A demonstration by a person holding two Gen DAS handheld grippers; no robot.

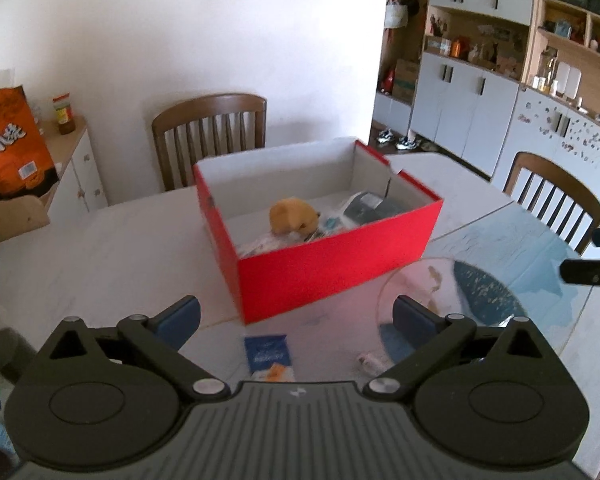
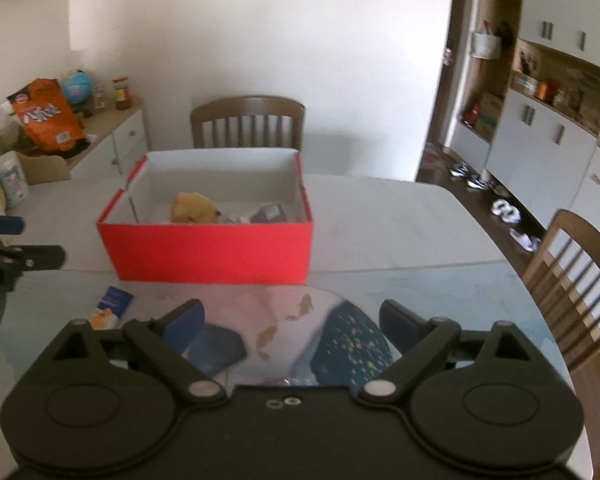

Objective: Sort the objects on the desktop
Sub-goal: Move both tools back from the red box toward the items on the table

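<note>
Blue packet [image 1: 266, 354] lies flat just ahead of the left tongs [image 1: 296, 320], long axis pointing away; right tongs [image 2: 290, 322] farther; both spread wide, empty

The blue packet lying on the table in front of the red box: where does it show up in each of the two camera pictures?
Left wrist view: the blue packet lies low and centre, between the open fingers of the left gripper.
Right wrist view: it sits low on the left, outside the right gripper.
Shared landmark: the red box, just behind the packet in both.
</note>
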